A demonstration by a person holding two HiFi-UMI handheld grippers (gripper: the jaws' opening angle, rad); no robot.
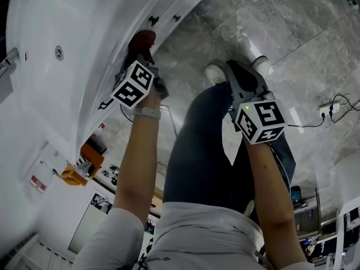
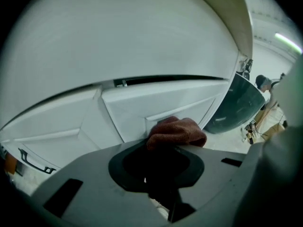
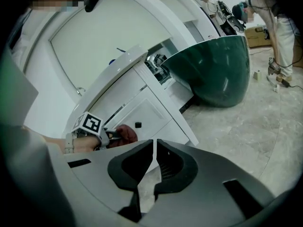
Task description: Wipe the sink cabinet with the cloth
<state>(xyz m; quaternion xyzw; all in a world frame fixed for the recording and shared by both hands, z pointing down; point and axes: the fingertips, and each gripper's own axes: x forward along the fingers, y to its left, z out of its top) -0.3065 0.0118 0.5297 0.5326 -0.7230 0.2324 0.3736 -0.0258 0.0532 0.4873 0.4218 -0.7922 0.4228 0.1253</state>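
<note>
Your left gripper (image 2: 161, 161) is clamped on the reddish-brown cloth (image 2: 177, 130), and the wad sits against the white front of the sink cabinet (image 2: 161, 103), on a recessed door panel (image 2: 124, 111) just below the countertop edge. From the left gripper view the cloth looks pressed onto that panel, though the angle is too shallow to be sure it is touching and not just beside it. The cloth is bunched, not spread flat. It pokes out of the jaws towards the cabinet, and its longer side runs across the panel, roughly along the panel's raised edge. Your right gripper (image 3: 154, 148) hangs over the stone floor (image 3: 246, 122), well apart from the cabinet, with its jaws drawn together on nothing. I'd judge the wiping is under way at this one door. The white surfaces show no streaks or damp marks, so you can't tell how much is done, and the other panels and the side probably remain.
</note>
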